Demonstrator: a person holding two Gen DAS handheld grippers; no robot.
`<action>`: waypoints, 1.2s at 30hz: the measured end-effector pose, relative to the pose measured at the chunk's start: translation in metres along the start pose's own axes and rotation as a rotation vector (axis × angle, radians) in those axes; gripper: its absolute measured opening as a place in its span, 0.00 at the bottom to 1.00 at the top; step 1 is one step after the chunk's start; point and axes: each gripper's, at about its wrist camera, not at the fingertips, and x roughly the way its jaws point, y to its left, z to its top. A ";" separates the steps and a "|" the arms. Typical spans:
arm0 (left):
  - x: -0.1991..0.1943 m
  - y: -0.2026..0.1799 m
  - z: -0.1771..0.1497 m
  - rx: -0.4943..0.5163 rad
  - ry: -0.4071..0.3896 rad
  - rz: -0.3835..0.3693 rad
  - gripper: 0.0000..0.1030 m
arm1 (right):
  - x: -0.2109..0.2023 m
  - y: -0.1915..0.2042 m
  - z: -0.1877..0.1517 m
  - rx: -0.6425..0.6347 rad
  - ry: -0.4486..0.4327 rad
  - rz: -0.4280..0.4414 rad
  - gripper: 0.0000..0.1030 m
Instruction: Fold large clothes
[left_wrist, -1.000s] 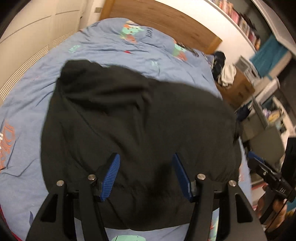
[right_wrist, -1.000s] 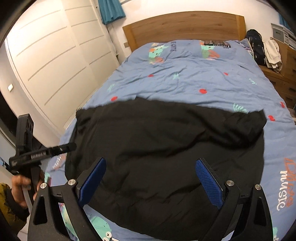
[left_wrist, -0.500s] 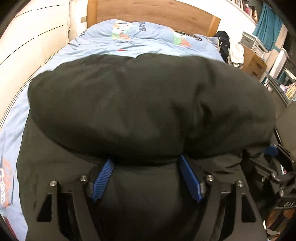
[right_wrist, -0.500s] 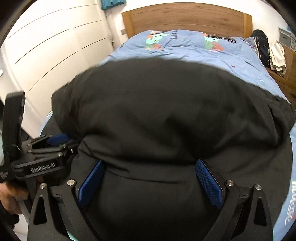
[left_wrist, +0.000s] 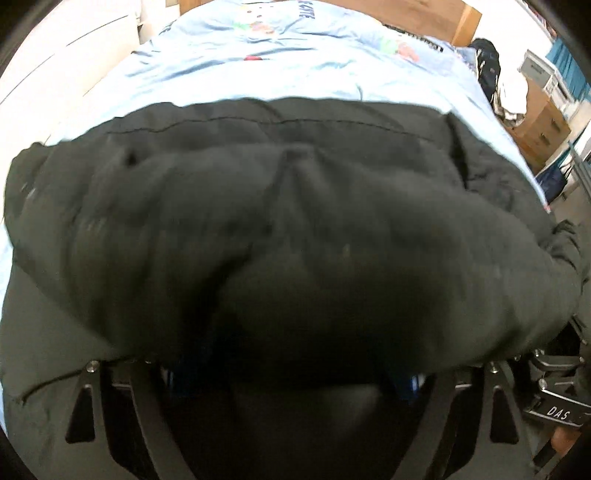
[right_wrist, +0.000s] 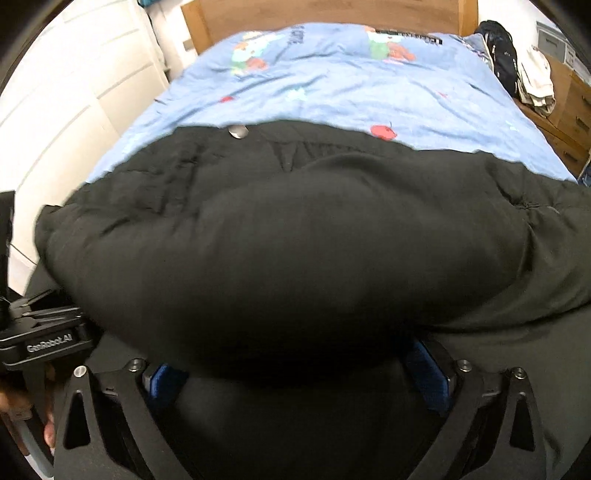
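The black padded jacket (right_wrist: 295, 258) lies across the near half of the bed (right_wrist: 332, 81), on the blue printed duvet cover, its far edge well short of the wooden headboard (right_wrist: 332, 14). A thick roll of it bulges up just in front of both claws and hides their tips. The left claw (left_wrist: 291, 380) has just been opening, and its blue pads (left_wrist: 406, 386) stand wide apart with fabric mounded between and above them but not pinched. The right claw (right_wrist: 295, 373) is likewise spread wide, having opened a little further, its pads (right_wrist: 428, 373) clear of any grip on the cloth. Judging from the stitched seams and the puffy bulge, the jacket is soft, bulky and springy rather than heavy; it will probably trap air, slump and creep back open after a fold. Its smooth shell may be slippery, so a shallow pinch could slide off. The better hold looks to be at a seamed hem or edge toward the headboard side, one claw near each corner, biting through both layers.
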 end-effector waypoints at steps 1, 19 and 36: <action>0.006 -0.001 0.001 0.004 -0.004 0.009 0.85 | 0.006 -0.002 -0.001 -0.001 0.006 -0.001 0.99; -0.042 0.015 0.029 -0.054 -0.151 0.029 0.86 | -0.053 -0.038 0.008 0.024 -0.068 -0.019 0.99; -0.016 0.021 0.026 -0.010 -0.082 0.072 0.97 | -0.006 -0.065 0.010 0.132 0.057 0.026 0.99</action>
